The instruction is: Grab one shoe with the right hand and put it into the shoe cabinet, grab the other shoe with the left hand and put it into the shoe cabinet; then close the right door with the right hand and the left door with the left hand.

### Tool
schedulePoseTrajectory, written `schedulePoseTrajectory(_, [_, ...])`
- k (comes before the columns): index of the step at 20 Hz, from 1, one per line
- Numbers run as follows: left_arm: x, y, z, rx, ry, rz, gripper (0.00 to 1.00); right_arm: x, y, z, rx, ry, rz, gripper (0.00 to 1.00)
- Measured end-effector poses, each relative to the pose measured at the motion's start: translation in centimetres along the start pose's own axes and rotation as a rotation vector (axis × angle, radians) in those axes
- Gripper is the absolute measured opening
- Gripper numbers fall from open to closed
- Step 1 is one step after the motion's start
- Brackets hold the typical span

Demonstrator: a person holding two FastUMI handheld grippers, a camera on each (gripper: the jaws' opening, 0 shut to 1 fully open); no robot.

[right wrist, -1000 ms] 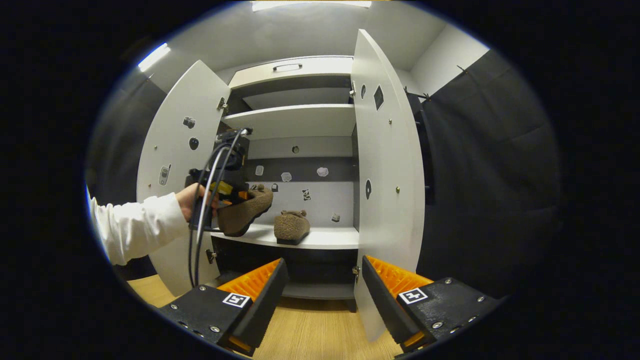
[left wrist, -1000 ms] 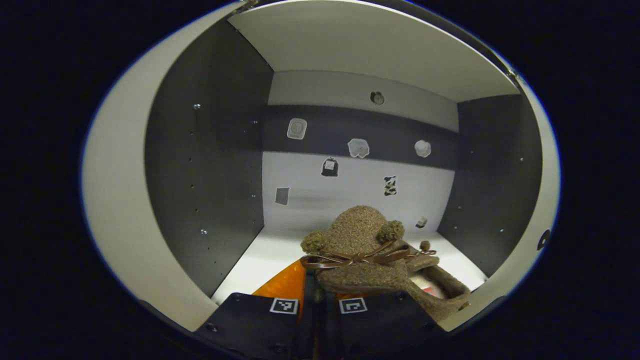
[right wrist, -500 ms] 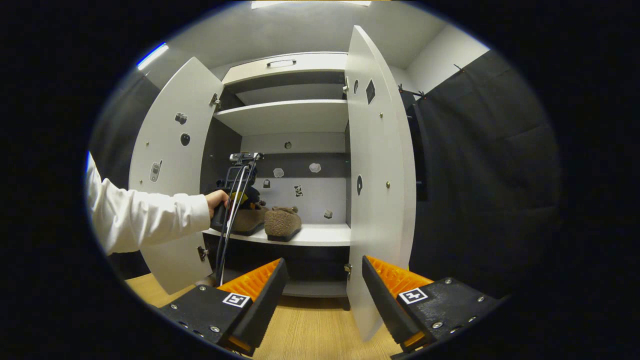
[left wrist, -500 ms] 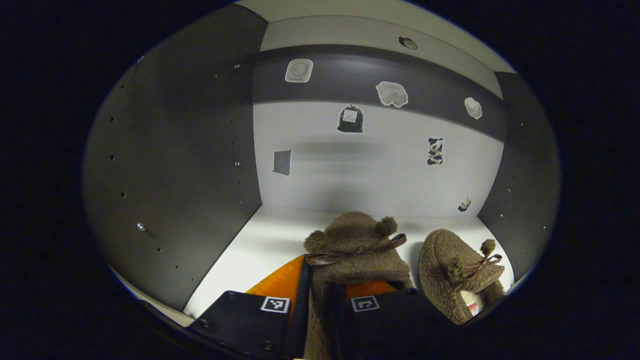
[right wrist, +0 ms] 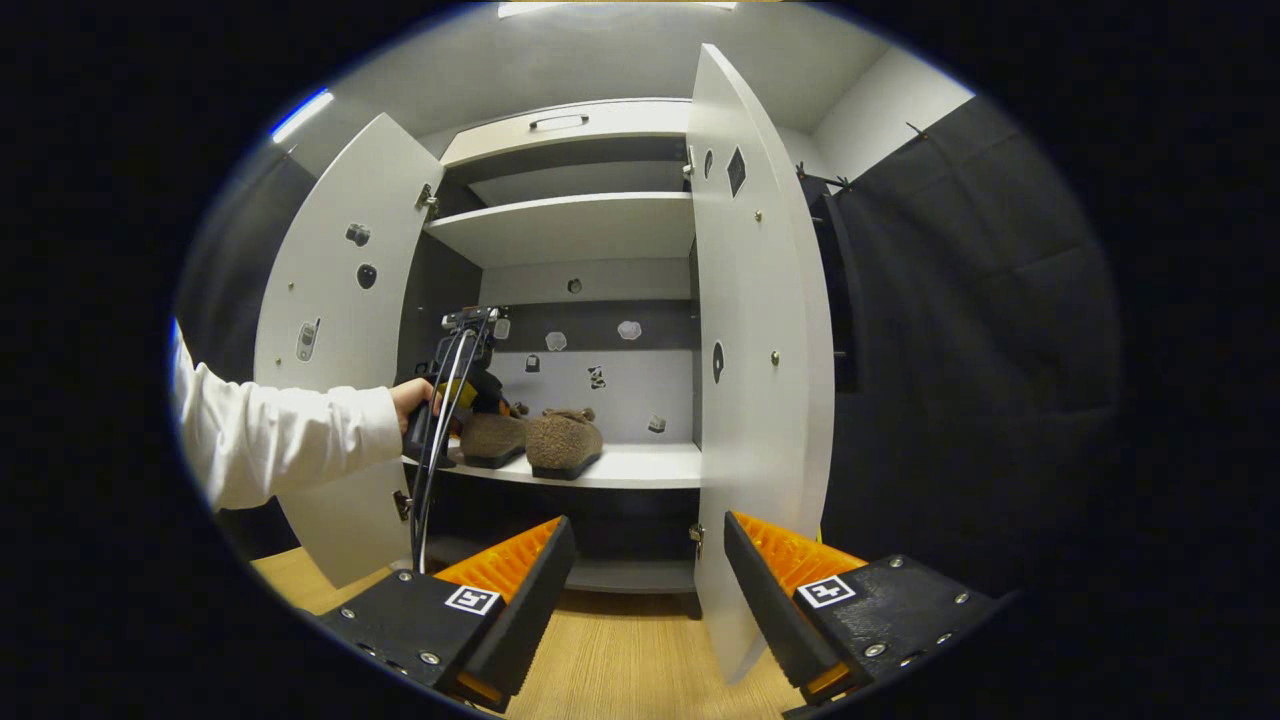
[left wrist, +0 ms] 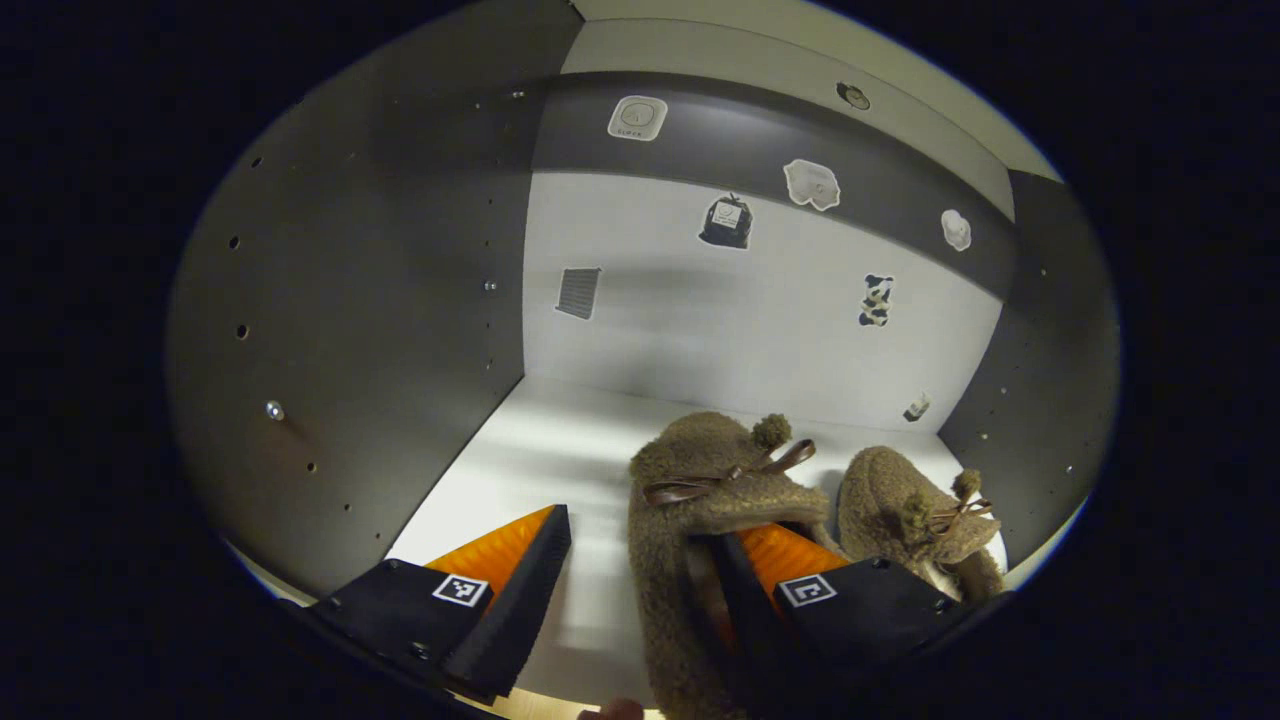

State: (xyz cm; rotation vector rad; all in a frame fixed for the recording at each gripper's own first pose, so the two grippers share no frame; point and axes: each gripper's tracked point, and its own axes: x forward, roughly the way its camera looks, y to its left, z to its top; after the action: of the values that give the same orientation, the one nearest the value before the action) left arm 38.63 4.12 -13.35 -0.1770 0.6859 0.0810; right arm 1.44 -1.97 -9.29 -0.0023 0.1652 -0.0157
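Observation:
Two brown fuzzy shoes with bows stand side by side on the white shelf of the shoe cabinet. My left gripper is open around the near shoe: one finger is in the shoe's opening and the other is out to its left. The other shoe sits just to the right. In the right gripper view, my right gripper hangs open and holds nothing, low in front of the cabinet. That view has both shoes on the middle shelf and the left gripper in a hand.
Both cabinet doors stand open: the left door and the right door, close ahead of my right gripper. A white sleeve reaches in from the left. An upper shelf and wooden floor show.
The left gripper carried its shoe down onto the shelf beside the other shoe, then opened its fingers. The right gripper stayed open and hardly moved.

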Motion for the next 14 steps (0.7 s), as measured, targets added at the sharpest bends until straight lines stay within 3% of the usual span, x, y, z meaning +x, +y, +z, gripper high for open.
schedulePoseTrajectory(6, [-6.3,-3.2,1.7,0.04,-0.089,-0.119,0.97,-0.2,0.6,0.0,0.009,-0.004,0.015,0.92])
schedulePoseTrajectory(10, [-12.7,-4.5,4.3,0.075,-0.254,-0.148,0.97,-0.6,1.2,0.1,0.007,-0.006,0.028,0.92])
schedulePoseTrajectory(14, [-19.2,-4.8,4.2,0.126,-0.393,-0.169,0.97,-1.1,1.8,0.3,0.02,-0.009,0.042,0.92])
